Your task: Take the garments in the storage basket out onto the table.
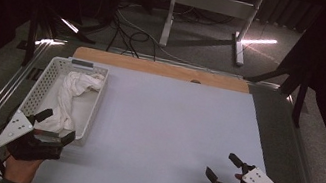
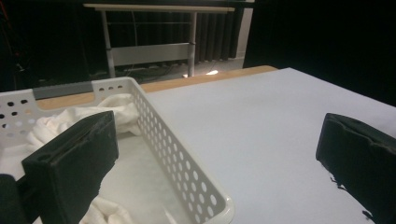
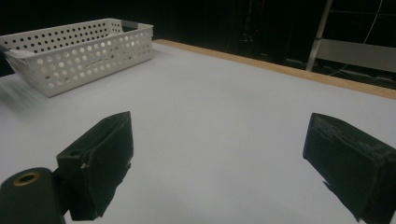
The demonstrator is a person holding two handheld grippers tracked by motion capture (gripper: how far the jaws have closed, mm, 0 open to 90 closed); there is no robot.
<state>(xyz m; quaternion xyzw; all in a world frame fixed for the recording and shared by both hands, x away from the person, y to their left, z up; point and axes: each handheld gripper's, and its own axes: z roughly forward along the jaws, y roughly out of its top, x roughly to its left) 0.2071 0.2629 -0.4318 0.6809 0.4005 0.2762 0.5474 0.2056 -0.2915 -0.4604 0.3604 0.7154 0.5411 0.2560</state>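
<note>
Seen from the high view, a white perforated basket (image 1: 46, 82) stood at the left side of a pale sheet (image 1: 168, 138) that covered the table, and a crumpled white cloth (image 1: 72, 93) lay inside it, bunched toward the far end and trailing down to the near one. The left gripper (image 1: 54, 124) hung at the basket's near end, its jaws spread wide, one above the cloth and the other past the basket's near right corner, with nothing clamped between them. The right gripper (image 1: 223, 167) rested low at the near right of the sheet, well apart from the basket, its jaws likewise wide apart and holding nothing. From the left gripper view, the two black jaws rose at the left and right edges with a broad gap between; the left one stood over the basket's (image 2: 187, 163) interior, just above the cloth (image 2: 70, 122), while the right one stood over the bare sheet (image 2: 271, 121). Whether the left jaw touched the cloth could not be told. From the right gripper view, the jaws again stood wide and empty over the sheet (image 3: 219, 112), and the basket (image 3: 79, 53) sat far off at the upper left.
</note>
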